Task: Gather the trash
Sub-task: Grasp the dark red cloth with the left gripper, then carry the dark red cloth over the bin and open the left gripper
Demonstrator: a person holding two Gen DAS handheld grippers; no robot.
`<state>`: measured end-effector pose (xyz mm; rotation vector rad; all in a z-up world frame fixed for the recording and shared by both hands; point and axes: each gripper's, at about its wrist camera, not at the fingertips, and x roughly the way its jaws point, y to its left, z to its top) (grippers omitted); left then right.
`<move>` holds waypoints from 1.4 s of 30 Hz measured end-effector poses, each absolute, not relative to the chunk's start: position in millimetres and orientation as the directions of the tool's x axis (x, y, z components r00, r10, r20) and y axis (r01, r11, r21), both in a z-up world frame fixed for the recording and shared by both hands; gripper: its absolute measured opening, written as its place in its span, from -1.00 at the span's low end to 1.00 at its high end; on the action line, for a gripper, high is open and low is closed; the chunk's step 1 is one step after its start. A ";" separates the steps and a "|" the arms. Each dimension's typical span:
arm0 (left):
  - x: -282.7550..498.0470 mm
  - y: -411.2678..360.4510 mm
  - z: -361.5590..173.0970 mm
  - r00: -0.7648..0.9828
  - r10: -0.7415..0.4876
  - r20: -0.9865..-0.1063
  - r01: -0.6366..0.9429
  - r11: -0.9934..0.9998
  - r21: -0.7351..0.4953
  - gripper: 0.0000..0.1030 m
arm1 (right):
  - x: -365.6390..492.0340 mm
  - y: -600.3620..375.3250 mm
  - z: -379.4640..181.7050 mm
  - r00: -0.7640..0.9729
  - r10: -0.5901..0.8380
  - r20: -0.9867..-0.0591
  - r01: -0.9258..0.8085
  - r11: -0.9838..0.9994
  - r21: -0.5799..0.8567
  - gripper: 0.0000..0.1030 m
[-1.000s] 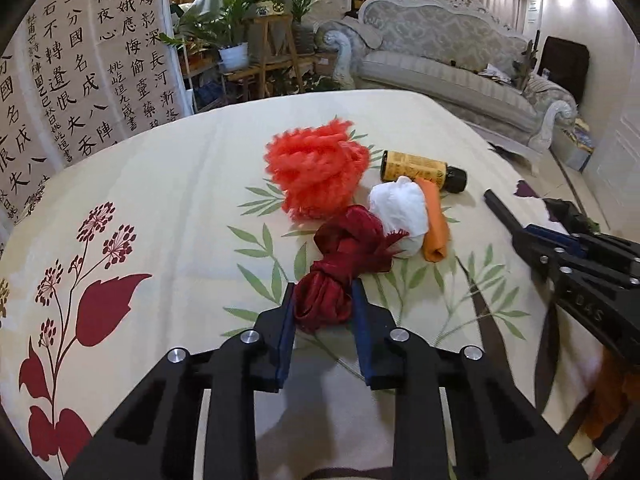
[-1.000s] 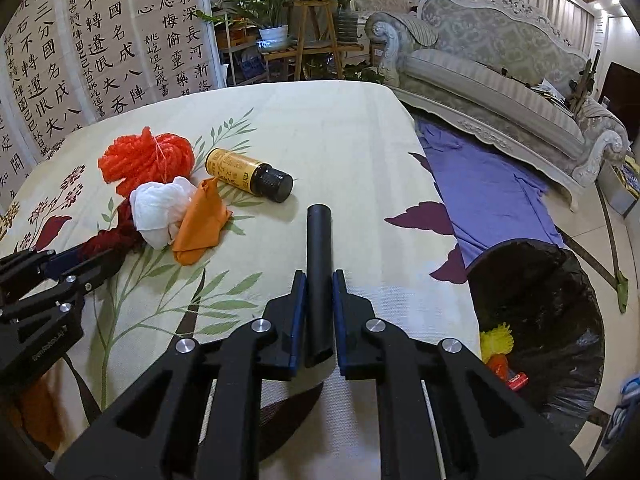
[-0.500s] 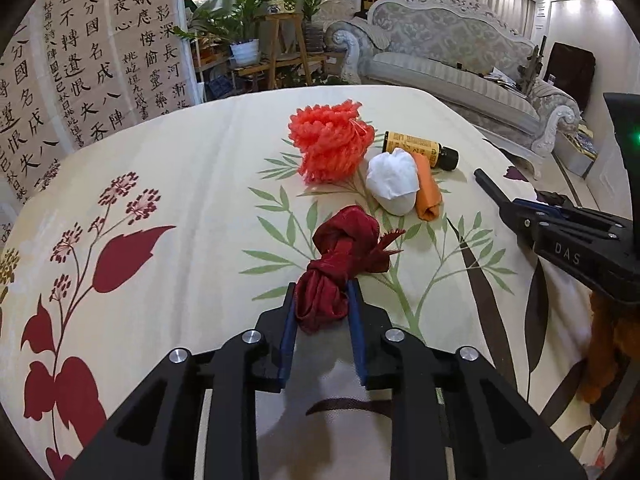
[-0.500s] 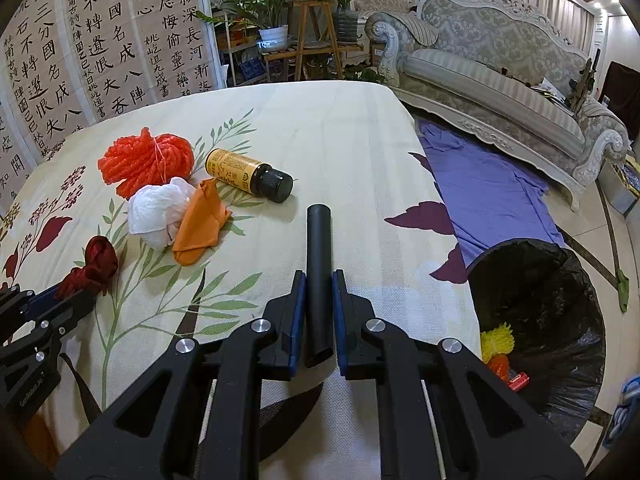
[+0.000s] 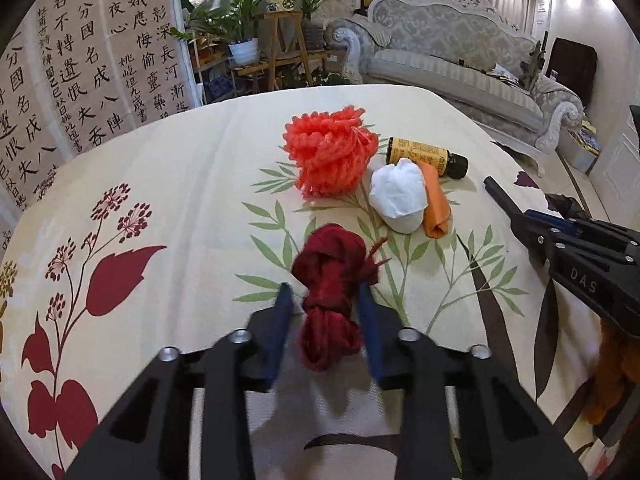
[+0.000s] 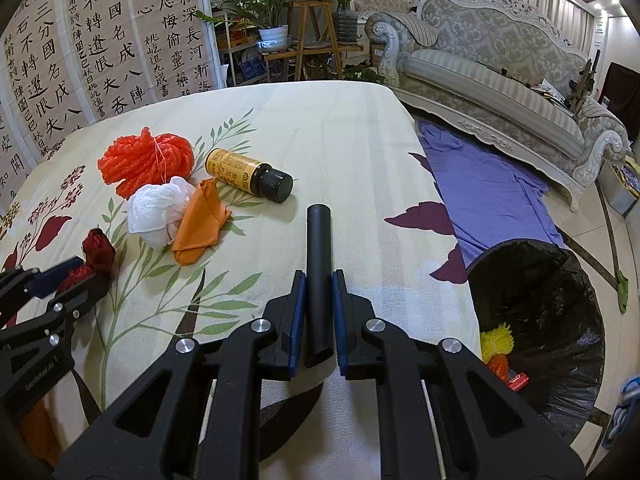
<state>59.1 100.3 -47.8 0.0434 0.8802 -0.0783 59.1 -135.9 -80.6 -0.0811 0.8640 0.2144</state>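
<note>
My left fingers (image 5: pixel 324 300) stand parted around a dark red knotted cloth (image 5: pixel 334 280); there is a gap on each side, so they have let go of it, and it blurs between the blue pads. My right fingers (image 6: pixel 319 280) are clamped on a smooth black tube (image 6: pixel 319 264) that juts straight forward above the surface (image 6: pixel 340 140), a cream woven cloth printed with green leaves and maroon flowers. Beyond the red cloth lie a crumpled white plastic wad (image 5: pixel 398 196) and, touching it, a folded orange cloth (image 5: pixel 436 200). Just behind them sits a bristly orange-red mesh ball (image 5: pixel 330 156), and beside it a yellow-labelled bottle (image 6: pixel 248 174) on its side with a ribbed black cap. Off the surface's right edge stands a bin lined with a glossy black bag (image 6: pixel 560 320), holding bits of yellow and red trash.
</note>
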 end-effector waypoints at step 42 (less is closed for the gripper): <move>28.3 -3.2 0.5 0.715 -0.282 -0.640 0.294 0.951 -0.090 -0.54 | -16.2 -254.3 -30.1 0.764 -0.054 -0.643 0.030 0.998 -0.049 -0.75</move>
